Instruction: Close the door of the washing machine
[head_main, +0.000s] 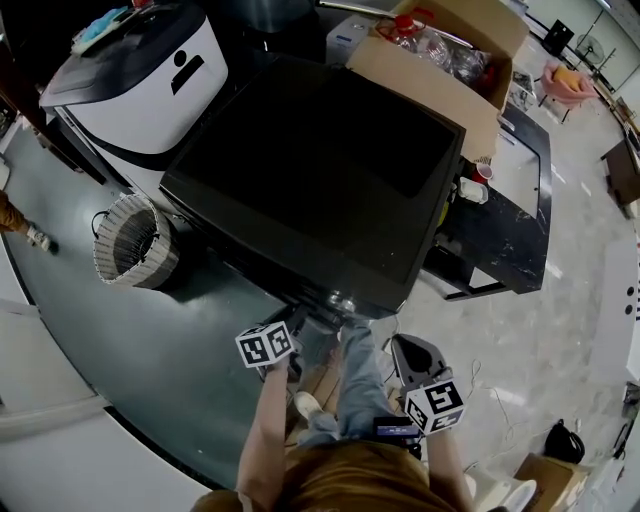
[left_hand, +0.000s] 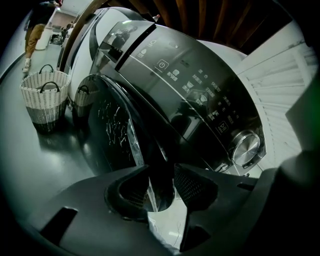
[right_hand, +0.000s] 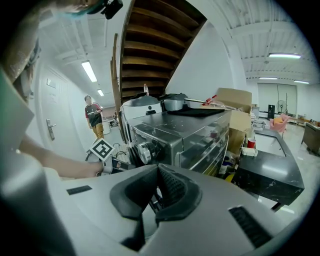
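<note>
Left gripper (left_hand: 161, 187) closed on the edge of the dark door (left_hand: 112, 130) of the washing machine (left_hand: 190, 85), round knob (left_hand: 246, 147) seen at right, woven basket (left_hand: 44, 97) placed on the floor at left.

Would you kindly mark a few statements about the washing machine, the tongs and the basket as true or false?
1. The door's edge sits between the left tongs. True.
2. The right tongs grip the dial. False: they are shut on nothing, short of the machine.
3. A woven basket stands upright on the floor beside the machine. True.
4. The door is fully closed. False: it stands ajar.
</note>
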